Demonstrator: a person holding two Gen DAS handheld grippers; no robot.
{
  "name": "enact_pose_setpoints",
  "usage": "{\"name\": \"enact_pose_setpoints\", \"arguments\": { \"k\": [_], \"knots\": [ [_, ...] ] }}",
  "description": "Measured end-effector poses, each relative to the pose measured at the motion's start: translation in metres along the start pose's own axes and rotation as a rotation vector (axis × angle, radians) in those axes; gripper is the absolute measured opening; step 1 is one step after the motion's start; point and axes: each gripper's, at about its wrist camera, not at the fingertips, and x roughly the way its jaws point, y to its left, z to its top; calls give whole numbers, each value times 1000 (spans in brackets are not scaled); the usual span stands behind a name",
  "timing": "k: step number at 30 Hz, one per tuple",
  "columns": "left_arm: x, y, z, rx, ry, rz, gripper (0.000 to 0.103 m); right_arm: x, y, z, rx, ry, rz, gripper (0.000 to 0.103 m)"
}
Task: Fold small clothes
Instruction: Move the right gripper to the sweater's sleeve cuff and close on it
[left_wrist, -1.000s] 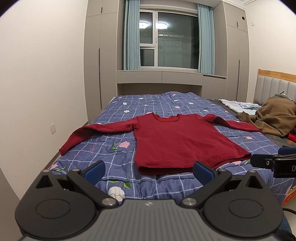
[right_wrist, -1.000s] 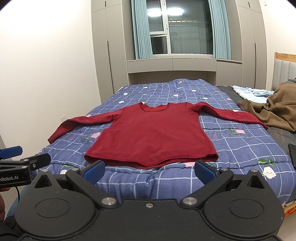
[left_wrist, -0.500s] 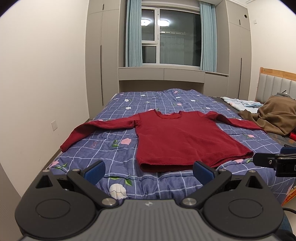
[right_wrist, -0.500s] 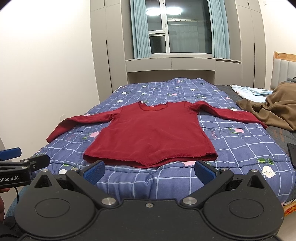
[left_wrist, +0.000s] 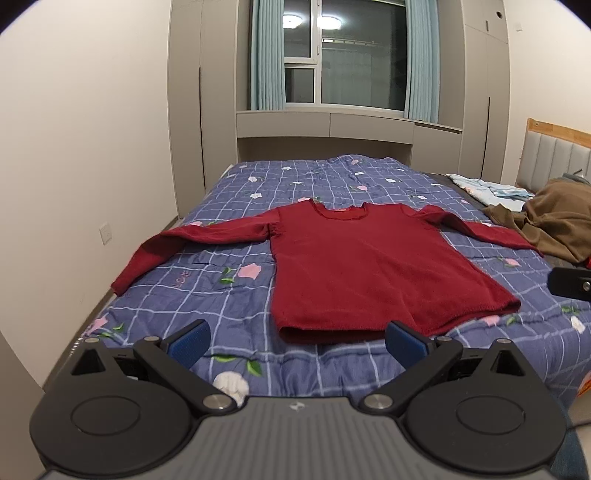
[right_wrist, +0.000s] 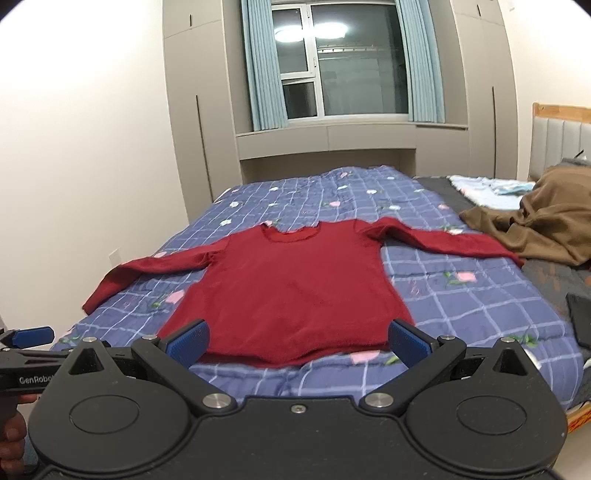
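A dark red long-sleeved sweater (left_wrist: 369, 266) lies flat on the bed, front up, both sleeves spread out sideways; it also shows in the right wrist view (right_wrist: 291, 288). My left gripper (left_wrist: 297, 341) is open and empty, held just short of the hem's left part. My right gripper (right_wrist: 297, 341) is open and empty, its blue pads (right_wrist: 406, 341) at either end of the hem, above the bed's near edge. Each gripper's tip shows at the side of the other's view.
The bed has a blue checked floral quilt (left_wrist: 332, 177). A brown garment (left_wrist: 554, 218) and light blue clothes (left_wrist: 487, 186) lie at the right by the headboard (left_wrist: 554, 147). A dark flat object (right_wrist: 580, 317) lies at the right edge. A wall is on the left.
Both grippers have moved forward toward the bed and the sweater's hem; the sweater looks larger and nearer. Both stay open. The sweater has not moved.
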Motion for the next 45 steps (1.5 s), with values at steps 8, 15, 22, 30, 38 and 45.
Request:
{"name": "enact_pose_setpoints", "arguments": {
  "k": [8,15,22,30,38,45],
  "knots": [
    [51,1,39,-27,12,-18,103,12,0,23,-85,-32,-132,103],
    [90,-13,69,27,27,-29,103,47,-7,35,-102,-3,-161,103],
    [134,-24,89,68,91,-18,103,101,-26,56,-65,46,-143,103],
    [206,-46,129,117,165,-7,103,184,-81,82,24,126,-171,103],
    [294,-106,179,186,171,-58,103,261,-165,94,149,170,-263,103],
    [367,-170,197,232,187,-145,103,311,-230,93,203,220,-372,103]
  ]
}}
